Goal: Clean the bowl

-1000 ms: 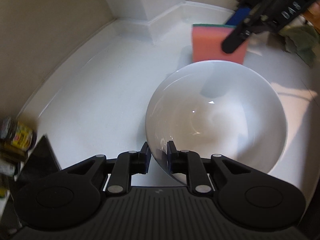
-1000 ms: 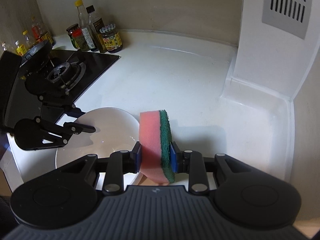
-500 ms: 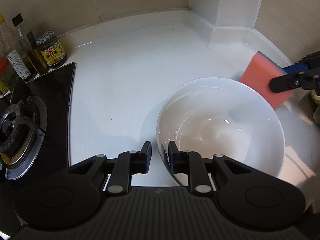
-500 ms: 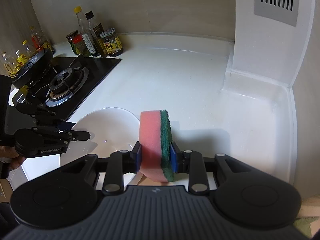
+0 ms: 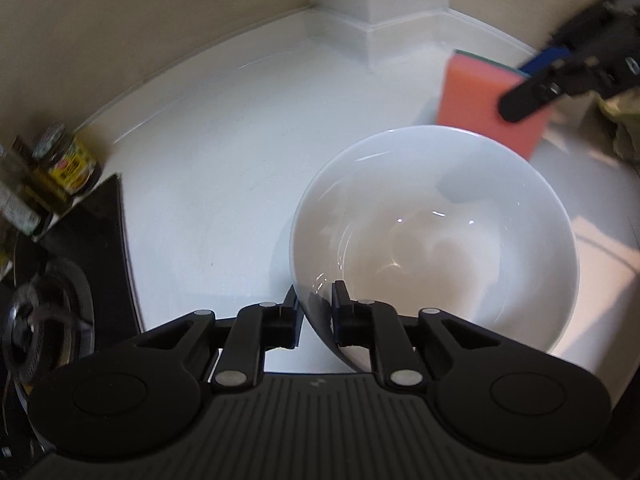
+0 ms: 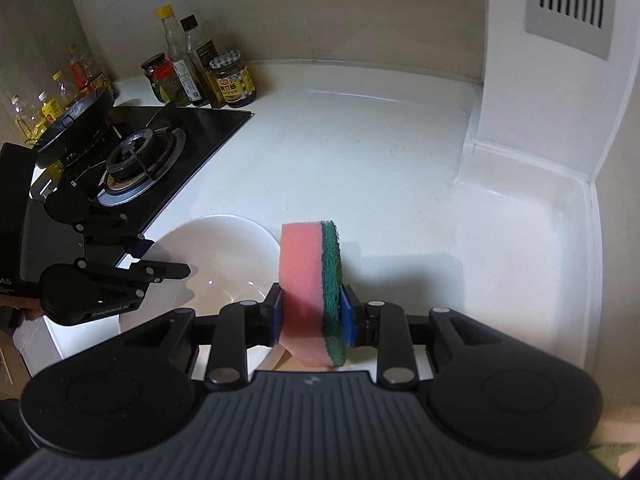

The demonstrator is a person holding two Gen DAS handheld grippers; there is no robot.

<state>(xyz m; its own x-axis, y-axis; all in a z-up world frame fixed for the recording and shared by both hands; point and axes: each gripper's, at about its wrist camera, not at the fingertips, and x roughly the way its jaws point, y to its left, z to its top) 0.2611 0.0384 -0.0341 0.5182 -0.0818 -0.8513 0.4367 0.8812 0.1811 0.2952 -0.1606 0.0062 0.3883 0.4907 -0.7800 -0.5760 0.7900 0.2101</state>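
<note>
A white bowl (image 5: 440, 240) sits low over the white counter (image 5: 224, 168), its near rim between the fingers of my left gripper (image 5: 316, 308). One pad is outside the wall and one inside, and the jaws are closing on the rim. In the right wrist view the bowl (image 6: 216, 248) lies at lower left with the left gripper (image 6: 168, 256) on its left edge. My right gripper (image 6: 308, 312) is shut on a pink sponge with a green scouring side (image 6: 308, 280), held upright just right of the bowl. The left wrist view shows the sponge (image 5: 480, 104) behind the far rim, with the right gripper (image 5: 532, 92) on it.
A black gas stove (image 6: 140, 160) with a dark pan (image 6: 76, 120) lies left of the bowl. Several sauce bottles and jars (image 6: 200, 76) stand behind it. A white wall column (image 6: 540, 80) with a grey vent closes the right. A greenish cloth (image 5: 624, 132) lies at far right.
The left wrist view swung across the counter and back while the bowl stayed between the left fingers. The right gripper and sponge have hardly moved.
</note>
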